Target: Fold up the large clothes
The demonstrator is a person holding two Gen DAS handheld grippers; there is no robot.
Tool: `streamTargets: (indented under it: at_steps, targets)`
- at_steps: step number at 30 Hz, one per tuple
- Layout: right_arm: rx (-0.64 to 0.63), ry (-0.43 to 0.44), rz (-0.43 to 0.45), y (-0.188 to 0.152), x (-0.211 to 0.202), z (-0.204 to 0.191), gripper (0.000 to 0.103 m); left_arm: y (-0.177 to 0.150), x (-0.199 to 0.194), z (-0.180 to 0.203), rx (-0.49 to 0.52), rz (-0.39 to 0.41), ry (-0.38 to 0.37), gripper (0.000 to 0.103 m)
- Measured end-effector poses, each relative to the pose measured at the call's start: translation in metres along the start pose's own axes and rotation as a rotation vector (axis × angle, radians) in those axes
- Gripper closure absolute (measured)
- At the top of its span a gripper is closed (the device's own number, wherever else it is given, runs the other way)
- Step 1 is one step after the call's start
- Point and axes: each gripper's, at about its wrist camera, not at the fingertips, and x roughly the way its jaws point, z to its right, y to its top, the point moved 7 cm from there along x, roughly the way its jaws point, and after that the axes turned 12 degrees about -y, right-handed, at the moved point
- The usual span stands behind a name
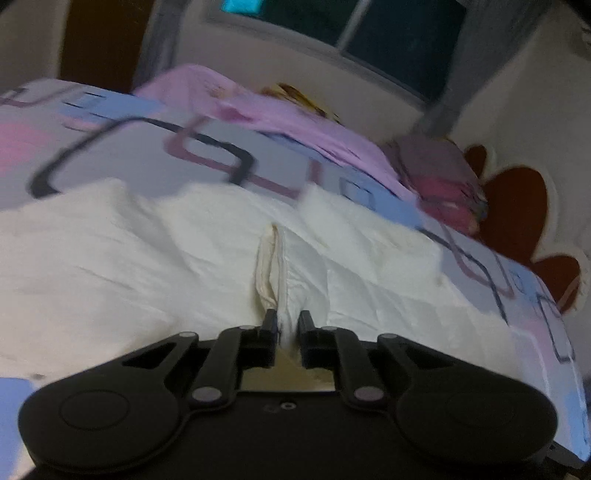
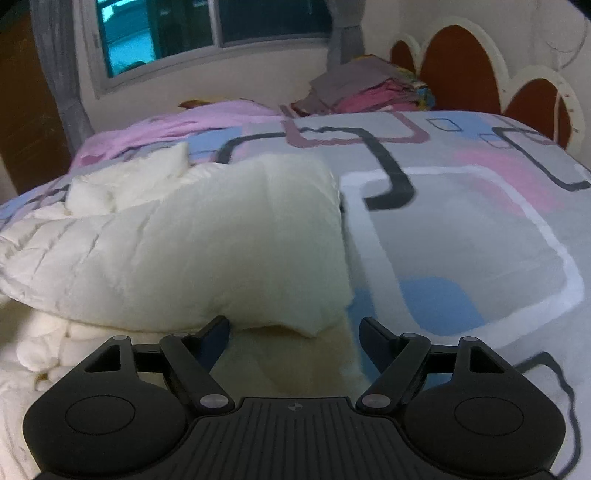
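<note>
A large cream-white padded garment (image 1: 155, 258) lies spread on the bed with its quilted folds bunched. My left gripper (image 1: 287, 322) is shut on a raised ridge of its cloth, which runs up from between the fingers. In the right wrist view the same garment (image 2: 207, 243) lies folded over itself on the left half of the bed. My right gripper (image 2: 294, 326) is open, its fingers on either side of the garment's near corner, holding nothing.
The bed cover (image 2: 461, 229) is grey with pink, blue and dark rounded squares. A pink sheet (image 1: 280, 110) and a stack of folded clothes (image 2: 369, 88) lie at the far side by the headboard (image 2: 465, 62). A window (image 2: 207, 29) is behind.
</note>
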Motion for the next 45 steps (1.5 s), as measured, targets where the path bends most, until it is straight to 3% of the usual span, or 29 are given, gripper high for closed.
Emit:
streamTargets:
  at_steps: [6, 9, 12, 14, 15, 20, 25, 30, 32, 35, 40, 45]
  targets:
    - [0.034, 0.063, 0.014, 0.007, -0.014, -0.013, 0.026, -0.022, 0.022, -0.032, 0.038, -0.090, 0.113, 0.092]
    - [0.054, 0.059, 0.048, 0.020, -0.024, -0.008, 0.026, -0.032, 0.026, -0.031, 0.070, -0.114, 0.123, 0.091]
    - [0.053, 0.029, 0.083, 0.036, -0.021, -0.006, 0.026, -0.028, 0.013, -0.027, 0.080, -0.086, 0.147, 0.067]
    - [0.059, 0.024, 0.083, 0.045, -0.013, -0.005, 0.042, -0.022, -0.003, -0.024, 0.107, -0.035, 0.174, 0.033]
    - [0.063, 0.026, 0.074, 0.048, -0.007, -0.005, 0.055, -0.019, -0.012, -0.020, 0.131, 0.000, 0.186, 0.029]
    - [0.067, 0.009, 0.070, 0.070, 0.020, -0.012, 0.056, -0.008, -0.013, 0.002, 0.197, 0.015, 0.152, 0.029]
    - [0.041, -0.038, 0.089, 0.084, 0.046, -0.023, 0.055, -0.001, 0.027, 0.024, 0.270, 0.031, 0.157, 0.030]
    - [0.014, -0.086, 0.100, 0.088, 0.072, -0.029, 0.055, -0.005, 0.069, 0.008, 0.276, -0.022, 0.212, 0.033]
    - [-0.013, -0.110, 0.093, 0.084, 0.086, -0.030, 0.055, -0.011, 0.079, -0.004, 0.253, -0.059, 0.229, 0.029]
    - [-0.039, -0.128, 0.065, 0.074, 0.103, -0.030, 0.048, -0.017, 0.083, -0.013, 0.215, -0.061, 0.221, 0.028]
    - [-0.002, -0.105, 0.064, 0.066, 0.116, -0.020, 0.035, -0.021, 0.090, -0.012, 0.243, -0.045, 0.239, 0.023]
    - [-0.028, -0.102, 0.068, 0.079, 0.095, -0.022, 0.035, -0.015, 0.081, -0.009, 0.231, -0.051, 0.247, 0.029]
